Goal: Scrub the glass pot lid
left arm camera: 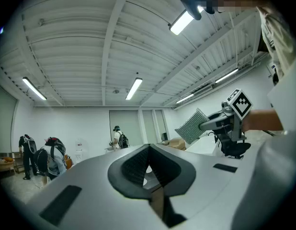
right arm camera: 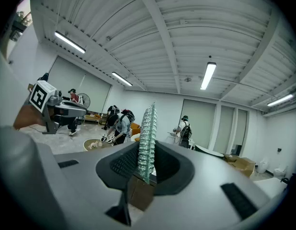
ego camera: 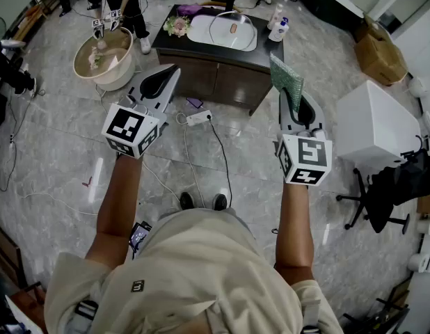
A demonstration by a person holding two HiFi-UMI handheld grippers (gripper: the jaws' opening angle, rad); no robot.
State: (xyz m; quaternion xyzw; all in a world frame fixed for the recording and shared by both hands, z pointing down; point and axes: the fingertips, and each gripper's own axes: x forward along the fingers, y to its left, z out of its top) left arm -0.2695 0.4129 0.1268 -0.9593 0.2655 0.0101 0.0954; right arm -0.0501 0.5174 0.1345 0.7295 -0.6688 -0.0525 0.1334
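Shirt [ego camera: 201,270]: the person's beige top fills the bottom of the head view, with both forearms reaching toward 12 o'clock.
Left tongs [ego camera: 174,69]: the jaws are pressed together with nothing between them. They are held up in the air, well apart from the worktop.
Right tongs [ego camera: 290,97]: the jaws are clamped on the lower edge of a green scrub pad [right arm camera: 147,138], which stands upright above the tips, also in the air.
Glass pot lid [ego camera: 232,30]: it lies at 12 o'clock in a white tray [ego camera: 201,32] on the dark worktop [ego camera: 271,53], well apart from both tongs.
Stage: judging by the gap, scrubbing is not yet under way and the approach comes first.
Risk, pad: it is pinched only by one edge, so it may fold over or slide out once pressed against the glass.
Risk, lid: it looks smooth and loose in the tray. With the left tongs closed and far off, nothing steadies it, so a push could spin or skate it.
Risk, floor: a power strip [ego camera: 199,117] and its cable lie at 12 o'clock between the feet and the worktop, and a step forward could snag them.
Risk, bottles [ego camera: 279,26]: they stand just beside the tray at 1 o'clock, so a wide sweep of the right tongs could tip them.
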